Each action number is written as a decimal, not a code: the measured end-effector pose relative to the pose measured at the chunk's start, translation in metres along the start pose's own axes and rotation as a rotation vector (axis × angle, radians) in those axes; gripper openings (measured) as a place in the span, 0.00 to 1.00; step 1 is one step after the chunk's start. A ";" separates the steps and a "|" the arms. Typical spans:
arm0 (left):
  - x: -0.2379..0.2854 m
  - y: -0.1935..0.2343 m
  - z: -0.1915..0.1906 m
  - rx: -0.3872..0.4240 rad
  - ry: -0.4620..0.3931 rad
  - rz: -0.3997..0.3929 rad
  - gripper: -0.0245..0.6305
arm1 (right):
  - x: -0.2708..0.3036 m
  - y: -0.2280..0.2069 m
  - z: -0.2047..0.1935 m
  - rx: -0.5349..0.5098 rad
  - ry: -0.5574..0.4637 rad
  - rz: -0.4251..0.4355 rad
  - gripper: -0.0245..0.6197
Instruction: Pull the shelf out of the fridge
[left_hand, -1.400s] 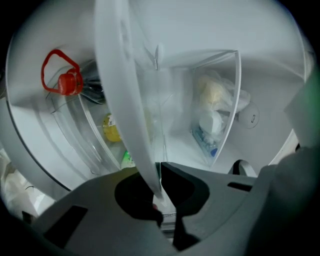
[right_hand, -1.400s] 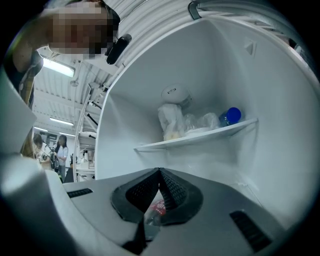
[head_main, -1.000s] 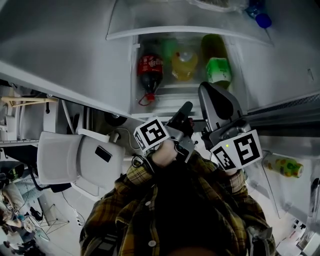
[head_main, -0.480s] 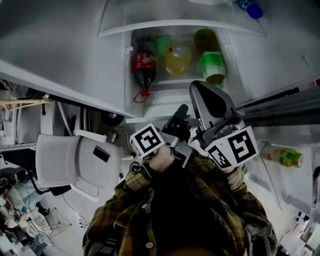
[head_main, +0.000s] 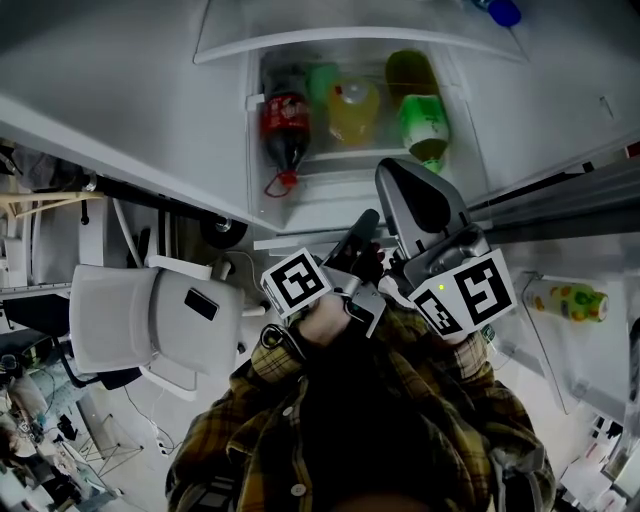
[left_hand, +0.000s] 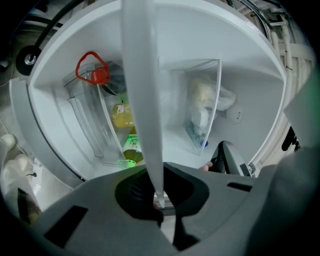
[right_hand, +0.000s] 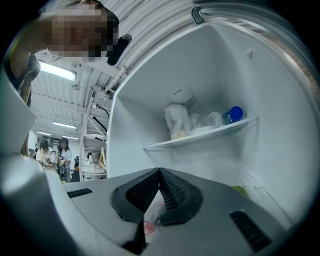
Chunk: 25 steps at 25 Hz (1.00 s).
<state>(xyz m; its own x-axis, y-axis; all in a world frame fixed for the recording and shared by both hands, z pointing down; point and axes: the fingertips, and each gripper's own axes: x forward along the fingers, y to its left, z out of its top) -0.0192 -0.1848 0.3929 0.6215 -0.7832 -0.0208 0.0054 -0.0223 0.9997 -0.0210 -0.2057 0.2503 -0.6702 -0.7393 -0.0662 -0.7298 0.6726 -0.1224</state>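
The fridge stands open in front of me. Its shelf shows as a white edge strip (left_hand: 142, 100) running up from the jaws in the left gripper view, and as a pale front rim (head_main: 310, 215) in the head view. My left gripper (left_hand: 159, 202) is shut on that strip, and its dark tip (head_main: 366, 218) sits at the rim. My right gripper (head_main: 392, 172) reaches into the fridge beside it, above the held shelf. Its pads meet at the tips (right_hand: 160, 175), and I see nothing clearly held between them.
Under the shelf, a clear bin holds a cola bottle (head_main: 283, 125), a yellow bottle (head_main: 352, 108) and a green bottle (head_main: 422, 125). An upper shelf (right_hand: 200, 136) carries bags and a blue-capped bottle (right_hand: 233, 113). The door bin at right holds a bottle (head_main: 570, 300). A white chair (head_main: 150, 320) stands at left.
The left gripper, still on the shelf edge, has drawn back a little from the fridge's inside. The bottles now sit higher in the head view. The right gripper has hardly moved.
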 end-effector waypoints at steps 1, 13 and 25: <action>0.000 0.000 0.000 -0.002 0.000 0.000 0.06 | -0.001 0.000 0.000 0.000 0.000 -0.001 0.06; -0.006 -0.001 0.001 0.003 -0.005 -0.003 0.06 | -0.002 0.002 0.000 -0.004 -0.002 -0.001 0.06; -0.006 -0.001 0.002 0.005 -0.006 -0.002 0.06 | -0.001 0.005 0.001 -0.012 0.001 0.008 0.06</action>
<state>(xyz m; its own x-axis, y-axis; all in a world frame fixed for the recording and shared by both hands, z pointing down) -0.0246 -0.1808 0.3922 0.6171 -0.7865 -0.0234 0.0028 -0.0275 0.9996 -0.0239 -0.2012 0.2489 -0.6760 -0.7340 -0.0662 -0.7262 0.6787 -0.1099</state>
